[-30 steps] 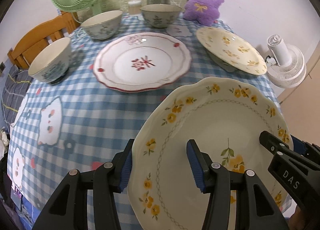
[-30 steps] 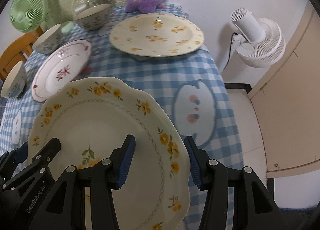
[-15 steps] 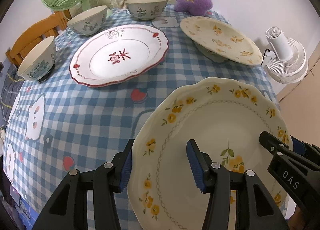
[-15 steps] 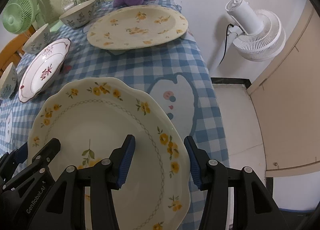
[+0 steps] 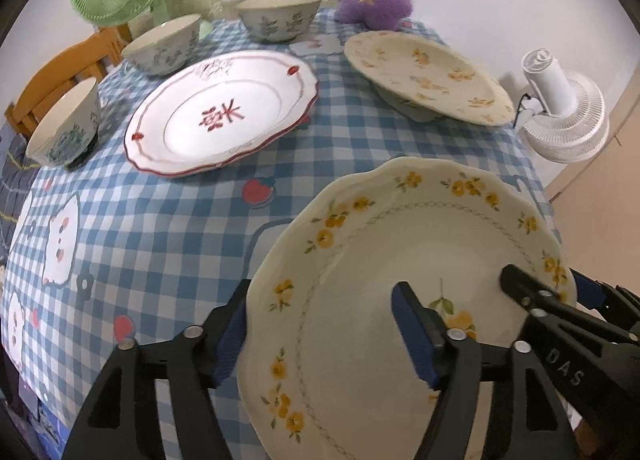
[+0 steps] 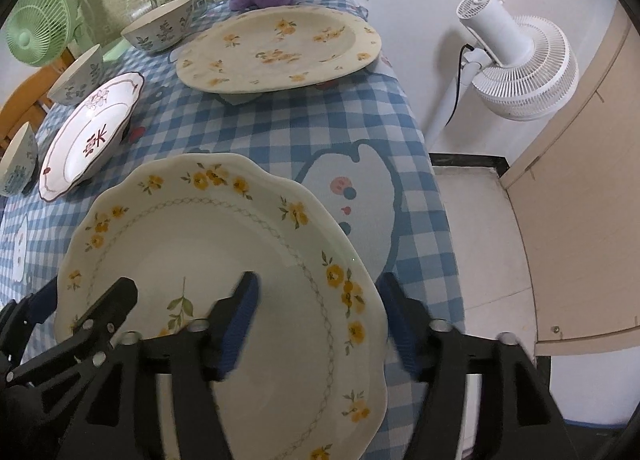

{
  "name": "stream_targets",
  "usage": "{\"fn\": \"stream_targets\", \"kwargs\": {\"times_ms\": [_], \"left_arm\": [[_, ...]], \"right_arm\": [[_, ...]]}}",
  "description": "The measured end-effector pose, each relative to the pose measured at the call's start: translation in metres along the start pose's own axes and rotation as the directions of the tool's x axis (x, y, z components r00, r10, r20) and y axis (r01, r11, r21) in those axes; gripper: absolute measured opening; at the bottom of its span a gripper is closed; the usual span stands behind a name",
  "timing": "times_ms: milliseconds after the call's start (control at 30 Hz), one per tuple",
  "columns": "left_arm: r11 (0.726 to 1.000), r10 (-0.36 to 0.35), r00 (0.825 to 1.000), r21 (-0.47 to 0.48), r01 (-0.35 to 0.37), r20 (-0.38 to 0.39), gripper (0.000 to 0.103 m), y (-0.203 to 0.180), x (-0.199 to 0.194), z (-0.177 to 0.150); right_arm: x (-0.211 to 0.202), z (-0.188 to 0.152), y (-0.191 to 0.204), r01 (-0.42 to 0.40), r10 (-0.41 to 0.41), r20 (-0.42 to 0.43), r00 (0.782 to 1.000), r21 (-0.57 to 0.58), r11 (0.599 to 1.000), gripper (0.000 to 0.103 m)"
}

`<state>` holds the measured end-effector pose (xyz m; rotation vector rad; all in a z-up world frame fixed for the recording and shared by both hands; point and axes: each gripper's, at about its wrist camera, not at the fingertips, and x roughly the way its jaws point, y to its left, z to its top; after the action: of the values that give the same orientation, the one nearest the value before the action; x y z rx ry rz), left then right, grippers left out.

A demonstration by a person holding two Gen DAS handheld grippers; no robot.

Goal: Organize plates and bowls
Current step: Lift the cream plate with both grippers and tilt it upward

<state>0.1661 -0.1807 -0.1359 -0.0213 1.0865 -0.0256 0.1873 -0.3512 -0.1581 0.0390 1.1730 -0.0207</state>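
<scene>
Opening both tongs now: your left tongs [image 5: 320, 336] and right tongs [image 6: 316, 320] each straddle an edge of the yellow-flowered plate [image 5: 400, 272], pads coming off its rim, with the plate at the near end of the checked surface [image 5: 160, 228]

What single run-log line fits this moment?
left gripper: opening | right gripper: opening | yellow-flower plate: rim between both, on tablecloth

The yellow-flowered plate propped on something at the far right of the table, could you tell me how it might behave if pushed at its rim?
The far yellow-flowered plate sits tilted on a small support beneath its centre, so a push at the rim would probably rock or tip it. It looks like stiff glazed ceramic: likely slippery, and breakable if it slides off. It lies close to the tablecloth edge, which adds risk.
</scene>
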Motion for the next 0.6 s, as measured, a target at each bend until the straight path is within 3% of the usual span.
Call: {"fn": "stream_targets", "kwargs": {"times_ms": [300,600], "left_arm": [[1.000,-0.004,1.000,0.011,0.003,0.022,0.080,0.001,-0.009,0.001],[1.000,-0.007,0.996,0.020,0.006,0.085,0.084,0.000,-0.033,0.011]], "right_arm": [[-0.013,0.000,-0.009,-0.011,0.011,0.016,1.000,0.020,1.000,0.077],[-0.042,0.007,-0.009,-0.025,0.023,0.094,0.995,0.017,1.000,0.078]]}}
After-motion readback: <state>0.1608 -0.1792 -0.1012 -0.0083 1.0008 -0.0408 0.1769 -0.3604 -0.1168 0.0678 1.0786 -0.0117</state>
